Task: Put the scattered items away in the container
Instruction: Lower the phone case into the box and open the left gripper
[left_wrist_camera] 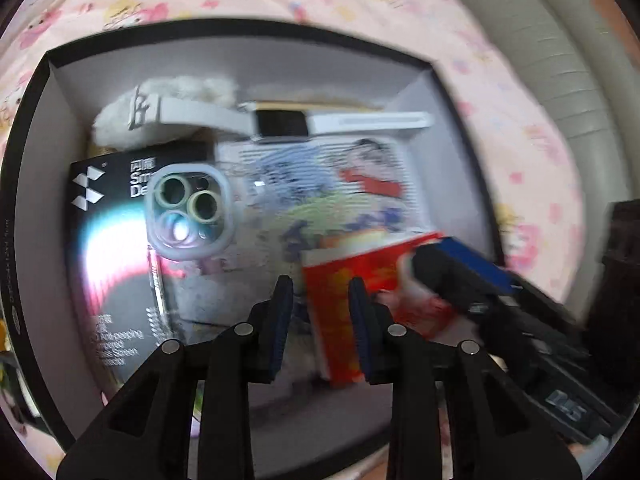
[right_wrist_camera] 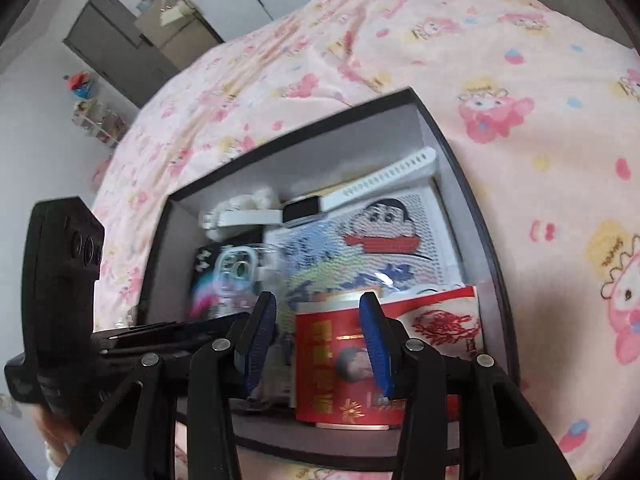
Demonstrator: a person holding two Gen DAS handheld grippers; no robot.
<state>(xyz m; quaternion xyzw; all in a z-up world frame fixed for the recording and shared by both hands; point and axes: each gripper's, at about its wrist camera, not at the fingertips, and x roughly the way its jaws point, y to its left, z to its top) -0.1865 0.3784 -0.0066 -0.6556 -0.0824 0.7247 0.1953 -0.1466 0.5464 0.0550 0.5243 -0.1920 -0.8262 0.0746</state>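
A black-rimmed box [left_wrist_camera: 240,28] is sitting on a bed covered by a pink cartoon-print sheet [right_wrist_camera: 520,60]. Inside it, from left to right, a black screen-protector pack [left_wrist_camera: 108,240] is lying flat with a clear phone case [left_wrist_camera: 188,212] resting over it, a white-strapped smartwatch [left_wrist_camera: 280,122] is stretching across the far side, and a cartoon-printed box [left_wrist_camera: 344,184] is filling the middle. A red packet [right_wrist_camera: 344,364] is leaning at the near right. The left gripper [left_wrist_camera: 320,292] is hovering above the contents, its jaws apart and holding nothing. The right gripper [right_wrist_camera: 316,308] is hanging over the red packet, its jaws spread and empty.
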